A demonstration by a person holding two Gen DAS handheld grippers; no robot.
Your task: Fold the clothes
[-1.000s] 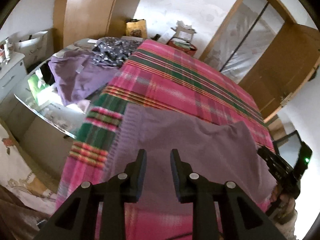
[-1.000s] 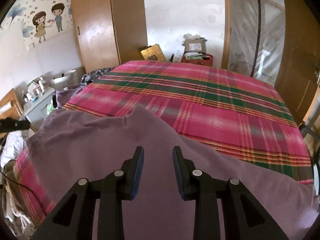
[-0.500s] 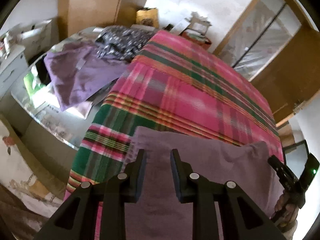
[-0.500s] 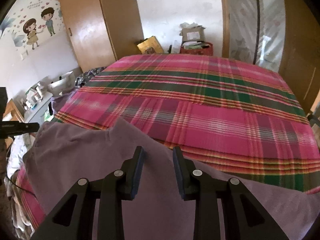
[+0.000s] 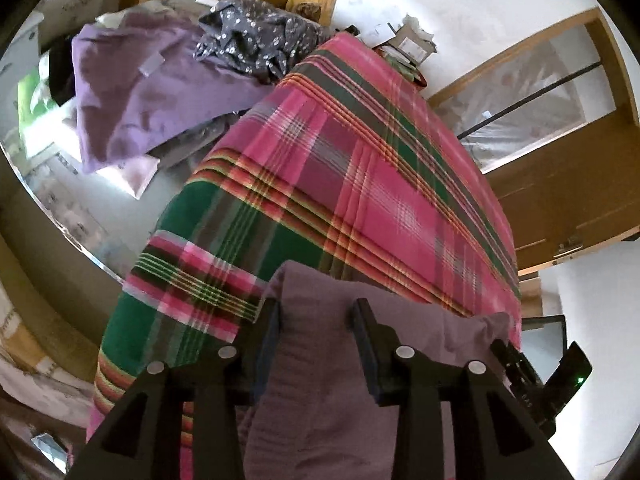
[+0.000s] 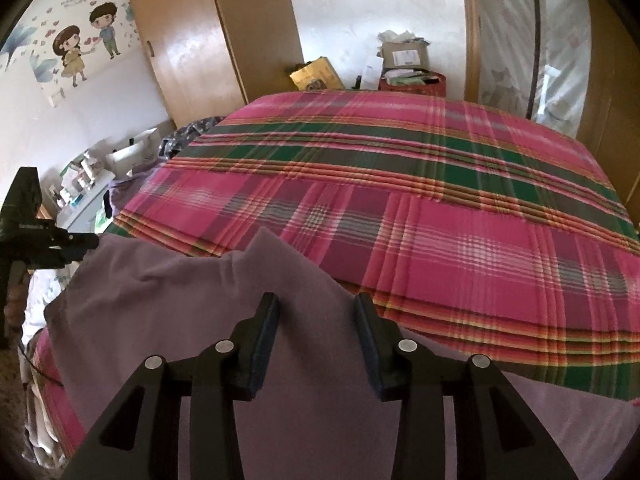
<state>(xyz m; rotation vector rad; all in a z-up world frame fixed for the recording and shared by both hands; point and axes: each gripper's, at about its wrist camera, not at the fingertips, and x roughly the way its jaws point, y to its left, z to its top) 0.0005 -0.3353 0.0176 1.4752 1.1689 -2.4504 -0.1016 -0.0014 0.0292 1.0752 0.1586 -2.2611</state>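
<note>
The bed [image 6: 460,208] fills most of both views. It is covered with one woven plaid blanket [image 5: 360,184] in pink, green and orange stripes, lying flat with faint creases.

One mauve garment [image 6: 192,292] of soft matte fabric lies on the near edge of the blanket. In the right wrist view it shows a raised fold peaking near its far edge; in the left wrist view its far edge rolls over in a thick hem.

Beside the bed, in the left wrist view, a pile holds two more items: one lilac garment [image 5: 132,92], crumpled, and one dark grey garment with white spots [image 5: 256,40], bunched against it.

Two grippers are present, each of black rigid plastic with two flat pads.

- The left gripper [image 5: 316,328] points steeply down at the mauve garment's far hem. Its jaws have just been opening and now stand spread; the cloth passes between them, and the pads do not press on it.
- The right gripper [image 6: 316,320] points down over the middle of the same garment. Its jaws have also just been opening and stand spread, with cloth below and between them, unpinched.

In each wrist view, part of the opposite gripper shows at the frame edge.
</note>
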